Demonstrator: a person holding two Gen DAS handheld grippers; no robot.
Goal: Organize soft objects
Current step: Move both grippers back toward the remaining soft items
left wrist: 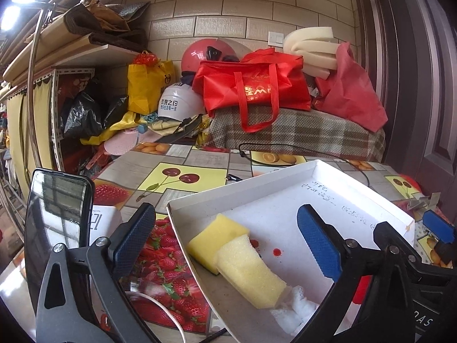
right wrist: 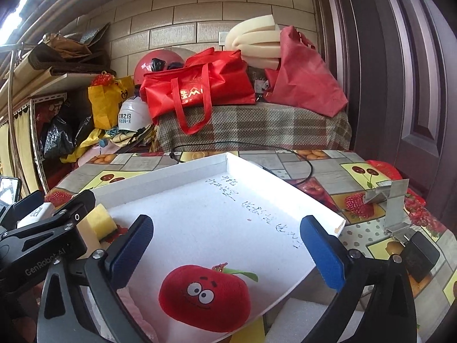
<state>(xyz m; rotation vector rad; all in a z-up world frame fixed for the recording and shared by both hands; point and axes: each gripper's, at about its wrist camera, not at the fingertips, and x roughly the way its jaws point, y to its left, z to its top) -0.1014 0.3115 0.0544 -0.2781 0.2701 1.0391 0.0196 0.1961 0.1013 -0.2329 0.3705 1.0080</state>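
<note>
Sponges point(left wrist: 237, 260) and a plush apple point(right wrist: 204, 297) lie inside the white tray point(right wrist: 171, 175) on the fruit-print worktop point(right wrist: 320, 168), both grippers' fingers spread wide and empty above them; a clean retreat means lifting straight off without nudging the tray's rim.

Both tongs point(left wrist: 228, 234) point(right wrist: 231, 240) gape (nothing gripped).

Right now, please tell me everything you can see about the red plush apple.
The apple is a soft red plush with cartoon eyes, a stitched smile, a green leaf and a small reddish stem piece on top. It lies in the white tray, near the front edge, face toward the camera. The open right gripper straddles it without touching.
</note>
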